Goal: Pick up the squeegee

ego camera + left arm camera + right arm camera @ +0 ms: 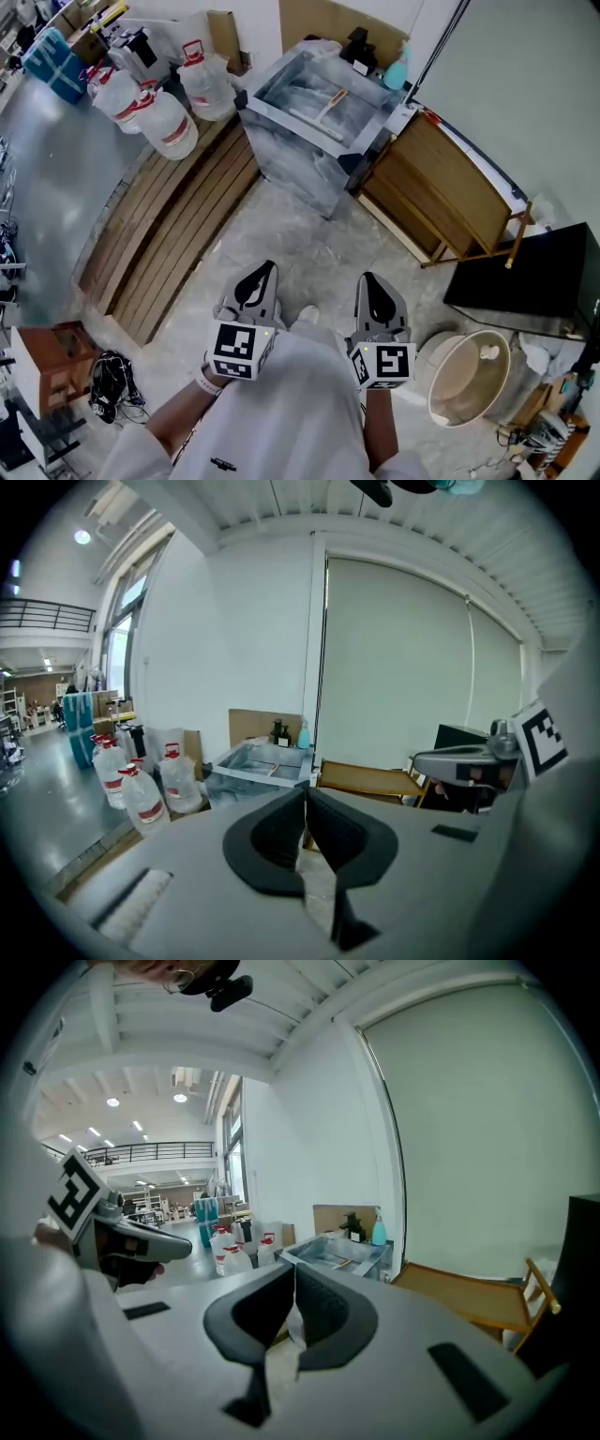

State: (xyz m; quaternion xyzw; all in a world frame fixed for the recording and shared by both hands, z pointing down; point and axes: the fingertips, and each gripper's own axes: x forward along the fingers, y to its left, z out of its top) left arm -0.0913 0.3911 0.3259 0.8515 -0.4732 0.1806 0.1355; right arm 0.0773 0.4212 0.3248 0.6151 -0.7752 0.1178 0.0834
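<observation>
The squeegee [330,104], a pale bar with a wooden handle, lies inside a steel tub [281,155] on the floor ahead of me. The tub also appears in the left gripper view [251,761] and the right gripper view [337,1252], several steps away. My left gripper [266,267] [306,793] is held low in front of my body, jaws shut with nothing between them. Beside it, my right gripper [368,279] [293,1268] is likewise shut and holds nothing. Both point toward the tub and stay well short of it.
Several water jugs [169,124] stand left of the tub on a slatted wooden platform [173,230]. A wooden frame [442,187] lies to the tub's right, with a black box [530,277] and a beige round bin [466,377] nearer me. A teal bottle [397,70] stands behind the tub.
</observation>
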